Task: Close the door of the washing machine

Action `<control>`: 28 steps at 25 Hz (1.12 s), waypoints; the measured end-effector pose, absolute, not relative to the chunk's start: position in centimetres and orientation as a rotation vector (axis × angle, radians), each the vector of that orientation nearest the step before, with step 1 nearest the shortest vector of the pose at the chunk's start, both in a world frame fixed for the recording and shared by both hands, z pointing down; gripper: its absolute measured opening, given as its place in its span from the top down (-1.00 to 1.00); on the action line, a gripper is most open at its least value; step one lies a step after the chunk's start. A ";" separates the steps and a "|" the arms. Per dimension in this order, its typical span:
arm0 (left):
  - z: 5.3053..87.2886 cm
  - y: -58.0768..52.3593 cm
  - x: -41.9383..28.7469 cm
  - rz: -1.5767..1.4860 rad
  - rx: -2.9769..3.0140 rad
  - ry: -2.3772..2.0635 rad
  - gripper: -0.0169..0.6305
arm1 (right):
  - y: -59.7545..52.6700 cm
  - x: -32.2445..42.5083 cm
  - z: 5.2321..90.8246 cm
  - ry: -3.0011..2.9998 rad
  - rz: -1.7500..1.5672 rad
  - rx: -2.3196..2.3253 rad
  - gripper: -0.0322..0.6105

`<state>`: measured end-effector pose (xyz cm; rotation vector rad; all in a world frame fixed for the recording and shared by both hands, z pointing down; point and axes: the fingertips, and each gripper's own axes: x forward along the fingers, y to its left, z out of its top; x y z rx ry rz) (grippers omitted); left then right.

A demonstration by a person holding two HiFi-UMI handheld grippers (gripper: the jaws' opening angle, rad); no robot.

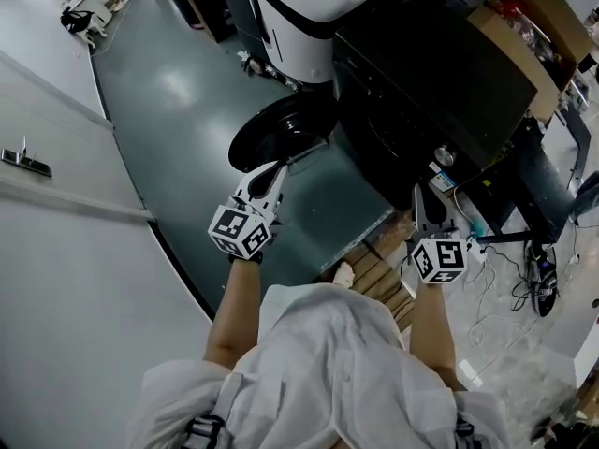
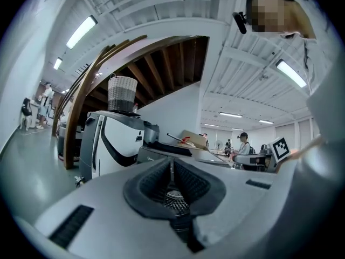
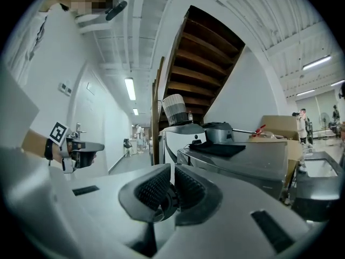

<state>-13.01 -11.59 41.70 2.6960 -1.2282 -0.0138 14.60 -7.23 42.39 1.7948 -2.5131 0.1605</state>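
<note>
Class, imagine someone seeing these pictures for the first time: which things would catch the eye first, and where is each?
The round door of the dark washing machine stands swung open at the middle of the head view. Just below it the left gripper and the right gripper, both shut and empty, point toward the machine. A white-and-black unit stands beside it, at the top.

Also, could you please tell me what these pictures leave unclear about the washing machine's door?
- Round dark door: in neither gripper view; grey housing fills each lower half.
- Contact between left claw and door: head view, they overlap.
- Drum opening of the black washing machine: head view, too dark.
</note>
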 end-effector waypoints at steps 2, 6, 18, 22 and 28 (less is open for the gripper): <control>42.3 -12.6 -12.9 0.000 2.681 -1.253 0.86 | -8.6 14.7 42.9 -2.535 0.165 1.749 0.80; 44.1 -14.8 -13.4 0.021 2.645 -1.295 0.86 | -11.2 14.4 44.3 -2.572 0.172 1.649 0.80; 50.3 -23.2 -14.9 0.284 2.651 -1.266 0.86 | -16.4 12.6 49.4 -2.590 0.238 1.519 0.72; 52.2 -25.8 -16.5 0.387 2.640 -1.290 0.86 | -17.4 11.7 50.4 -2.587 0.262 1.504 0.60; 55.5 -29.4 -18.5 0.605 2.651 -1.277 0.75 | -18.0 10.5 52.2 -2.577 0.285 1.472 0.57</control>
